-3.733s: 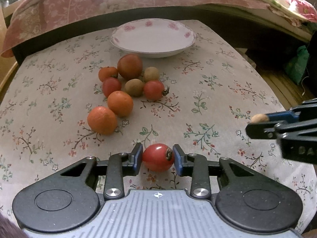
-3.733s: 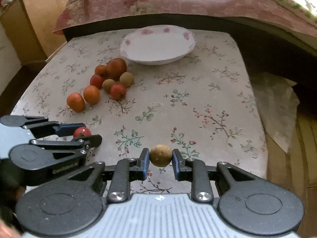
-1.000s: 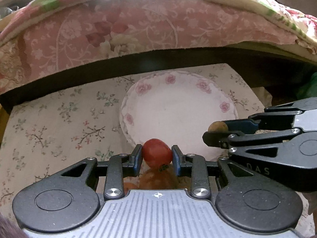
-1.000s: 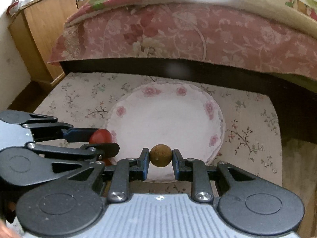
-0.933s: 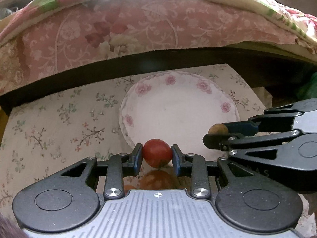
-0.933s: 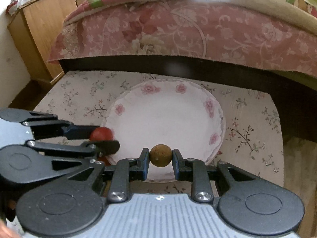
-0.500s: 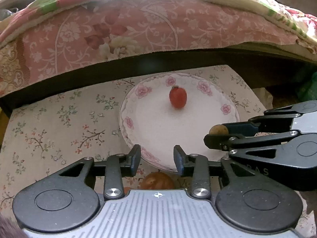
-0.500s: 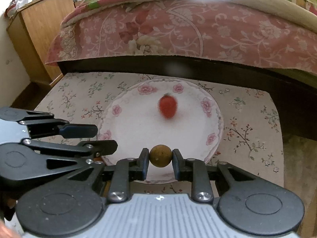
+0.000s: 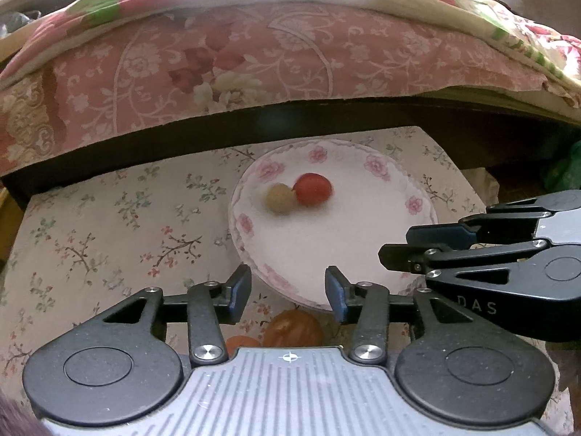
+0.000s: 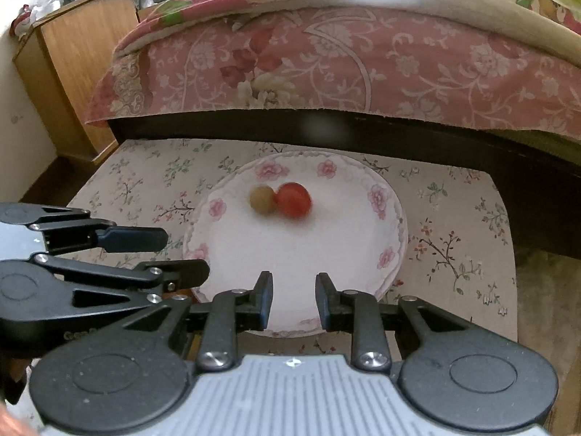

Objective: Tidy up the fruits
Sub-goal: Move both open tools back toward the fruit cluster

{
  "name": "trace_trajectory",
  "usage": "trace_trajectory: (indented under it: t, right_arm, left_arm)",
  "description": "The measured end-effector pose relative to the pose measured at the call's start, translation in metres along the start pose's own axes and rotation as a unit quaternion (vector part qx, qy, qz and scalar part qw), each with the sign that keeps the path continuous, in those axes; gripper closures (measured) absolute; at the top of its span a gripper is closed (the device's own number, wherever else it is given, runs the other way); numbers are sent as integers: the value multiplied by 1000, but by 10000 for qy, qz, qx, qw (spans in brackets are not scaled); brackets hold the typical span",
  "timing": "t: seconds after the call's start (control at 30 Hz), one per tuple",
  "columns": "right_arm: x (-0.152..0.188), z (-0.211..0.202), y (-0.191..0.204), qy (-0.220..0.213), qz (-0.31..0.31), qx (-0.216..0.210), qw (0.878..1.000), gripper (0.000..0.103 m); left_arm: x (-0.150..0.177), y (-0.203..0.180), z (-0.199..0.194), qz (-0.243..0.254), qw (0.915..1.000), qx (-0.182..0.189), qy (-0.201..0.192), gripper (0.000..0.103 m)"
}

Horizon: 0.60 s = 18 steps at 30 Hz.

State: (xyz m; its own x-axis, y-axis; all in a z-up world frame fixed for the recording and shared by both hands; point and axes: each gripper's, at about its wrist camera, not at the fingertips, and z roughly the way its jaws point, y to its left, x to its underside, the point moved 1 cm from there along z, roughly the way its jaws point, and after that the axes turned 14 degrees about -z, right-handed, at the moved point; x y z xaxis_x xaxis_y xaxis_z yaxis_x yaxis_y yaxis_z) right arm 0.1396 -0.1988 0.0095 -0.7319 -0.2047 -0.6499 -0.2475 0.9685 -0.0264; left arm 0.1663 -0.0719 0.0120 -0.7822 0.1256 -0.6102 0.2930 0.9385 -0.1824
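On the plate, toward its far side, rest a tomato and a small tan fruit, touching, both blurred. Over the near rim hang both tongs, left gripper and right gripper, each spread wide and holding nothing. Below and behind the left fingers, off the plate, lie a large reddish fruit and an orange. Probably next: pull back and down toward these, nearer the left than the right.

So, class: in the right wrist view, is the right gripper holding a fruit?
No, the right gripper is open with nothing between its fingers.
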Motion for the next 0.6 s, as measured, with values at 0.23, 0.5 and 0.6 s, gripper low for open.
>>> trace_trajectory:
  t: [0.23, 0.5, 0.6]
  right_arm:
    - [4, -5, 10, 39, -82, -62, 9999, 76]
    - [13, -18, 19, 41, -109, -80, 9999, 76]
    - [15, -23, 23, 30, -114, -90, 9999, 76]
  left_arm:
    - [9, 1, -9, 22, 10000, -57, 30, 47]
    - [20, 2, -25, -90, 9999, -39, 87, 46]
    - [23, 2, -33, -116, 9999, -20, 102, 46]
